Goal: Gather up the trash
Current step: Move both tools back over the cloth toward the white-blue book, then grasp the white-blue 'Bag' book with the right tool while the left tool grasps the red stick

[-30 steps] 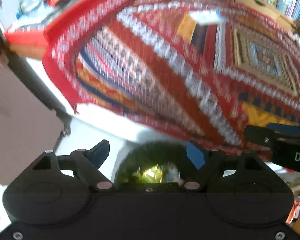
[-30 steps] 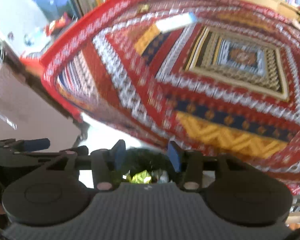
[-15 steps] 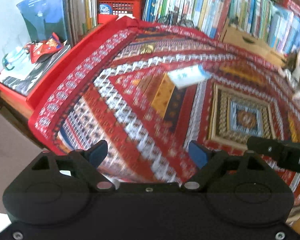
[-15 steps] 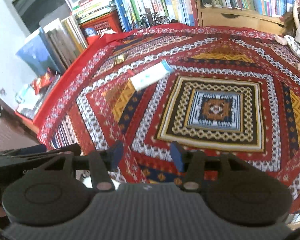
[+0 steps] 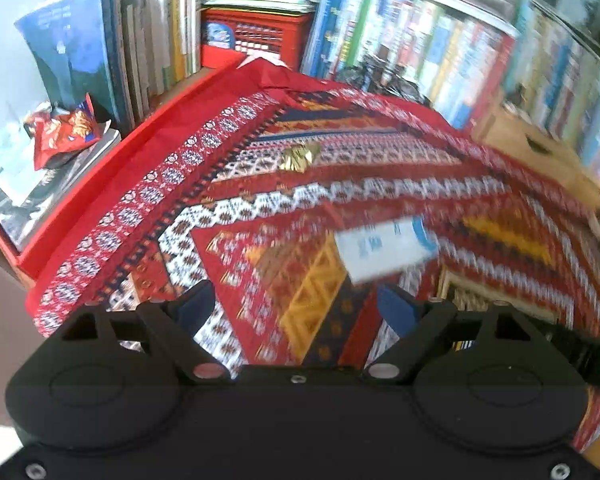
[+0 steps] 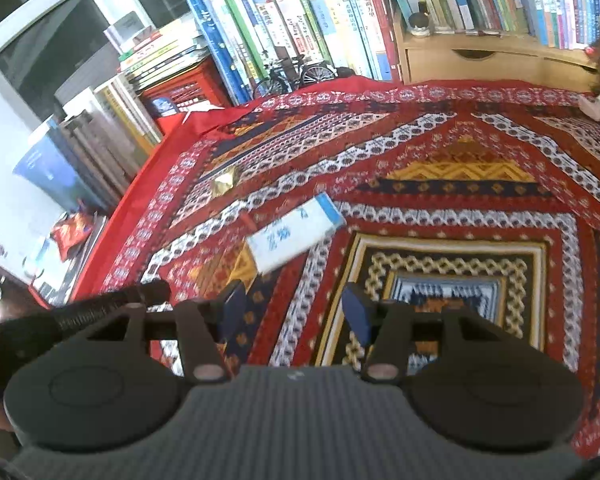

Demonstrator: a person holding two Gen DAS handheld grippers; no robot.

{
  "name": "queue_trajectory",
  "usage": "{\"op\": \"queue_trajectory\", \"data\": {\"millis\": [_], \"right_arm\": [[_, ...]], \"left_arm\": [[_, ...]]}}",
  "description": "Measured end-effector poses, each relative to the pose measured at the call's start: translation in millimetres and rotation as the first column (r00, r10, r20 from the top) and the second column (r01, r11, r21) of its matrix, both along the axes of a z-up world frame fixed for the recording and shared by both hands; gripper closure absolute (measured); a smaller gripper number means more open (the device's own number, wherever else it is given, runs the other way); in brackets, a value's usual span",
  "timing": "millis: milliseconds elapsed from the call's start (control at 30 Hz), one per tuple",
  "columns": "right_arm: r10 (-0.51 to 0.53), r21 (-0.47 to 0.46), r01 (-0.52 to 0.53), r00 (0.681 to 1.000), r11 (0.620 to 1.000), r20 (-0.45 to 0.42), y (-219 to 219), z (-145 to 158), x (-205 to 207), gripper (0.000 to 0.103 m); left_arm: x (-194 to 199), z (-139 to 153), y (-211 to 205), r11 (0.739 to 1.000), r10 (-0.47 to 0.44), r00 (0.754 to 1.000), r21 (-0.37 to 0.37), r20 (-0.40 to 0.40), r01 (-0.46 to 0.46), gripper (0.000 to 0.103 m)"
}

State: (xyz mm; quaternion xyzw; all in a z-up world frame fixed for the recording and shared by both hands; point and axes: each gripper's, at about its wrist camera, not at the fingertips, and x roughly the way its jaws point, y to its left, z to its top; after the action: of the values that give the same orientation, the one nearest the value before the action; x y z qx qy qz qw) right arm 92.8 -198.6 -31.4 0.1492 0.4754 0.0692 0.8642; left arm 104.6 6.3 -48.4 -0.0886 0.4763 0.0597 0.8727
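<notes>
A second ago both grippers looked down into a dark bin, so now, up over the patterned cloth (image 6: 440, 184), I take that drop as done: my left gripper (image 5: 296, 312) and right gripper (image 6: 294, 310) are spread and empty, the white-and-blue packet (image 6: 294, 236) just beyond their fingertips, the gold wrapper (image 6: 223, 184) farther left.

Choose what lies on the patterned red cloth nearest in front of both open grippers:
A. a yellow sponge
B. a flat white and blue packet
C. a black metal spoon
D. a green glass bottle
B: the flat white and blue packet lies on the patterned red cloth just ahead of the right gripper and the left gripper.
</notes>
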Motion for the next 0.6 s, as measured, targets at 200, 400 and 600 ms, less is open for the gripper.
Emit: {"op": "queue_trajectory", "data": {"millis": [200,400,600], "right_arm": [[-0.082,0.0,0.083,0.995,0.997,-0.055,1,-29,40,0.034],[-0.1,-0.001,0.1,0.992,0.995,-0.074,14,-57,58,0.03],[-0.099,-0.004,0.099,0.99,0.995,-0.103,15,-76,66,0.028]], "left_arm": [[62,-16,7,0.995,0.079,0.996,-0.064,-0.029,-0.081,0.021],[118,-48,4,0.99,0.069,0.992,-0.117,-0.102,-0.081,0.035],[158,-89,-7,0.99,0.077,0.982,-0.101,-0.174,-0.096,0.044]]}}
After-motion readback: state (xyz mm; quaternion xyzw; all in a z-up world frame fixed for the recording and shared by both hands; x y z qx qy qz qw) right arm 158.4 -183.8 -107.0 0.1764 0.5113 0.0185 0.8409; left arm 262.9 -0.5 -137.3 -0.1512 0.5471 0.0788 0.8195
